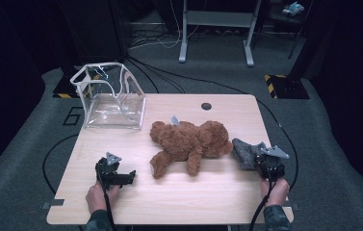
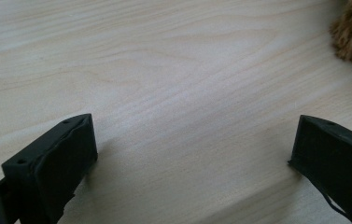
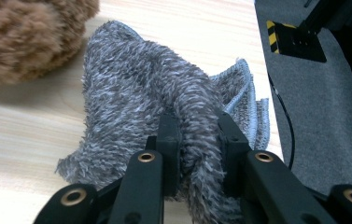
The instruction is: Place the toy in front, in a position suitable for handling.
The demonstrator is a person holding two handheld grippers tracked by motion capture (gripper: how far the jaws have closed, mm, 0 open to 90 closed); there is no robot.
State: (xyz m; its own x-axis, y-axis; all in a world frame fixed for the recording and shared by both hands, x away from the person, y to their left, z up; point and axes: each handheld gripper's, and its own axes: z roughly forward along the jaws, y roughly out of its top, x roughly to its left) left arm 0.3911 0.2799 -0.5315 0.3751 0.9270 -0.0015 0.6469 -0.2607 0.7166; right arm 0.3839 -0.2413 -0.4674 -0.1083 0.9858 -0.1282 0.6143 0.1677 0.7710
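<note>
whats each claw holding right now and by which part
The right claw is shut on a bunched fold of the grey cloth. The left claw is open over bare table, holding nothing.

high view: overhead, facing forward-down | claw views: close, low over table (image 1: 217, 187) | shared: teddy bear (image 1: 191, 142)

Grey fluffy cloth (image 3: 136, 88), fuzzy pile with a stitched pale hem, bunched and crumpled, a fold of it pinched upward. Sits at the right edge of the worktop (image 1: 208, 187), just beside the brown teddy bear's (image 1: 188, 142) head.
</note>
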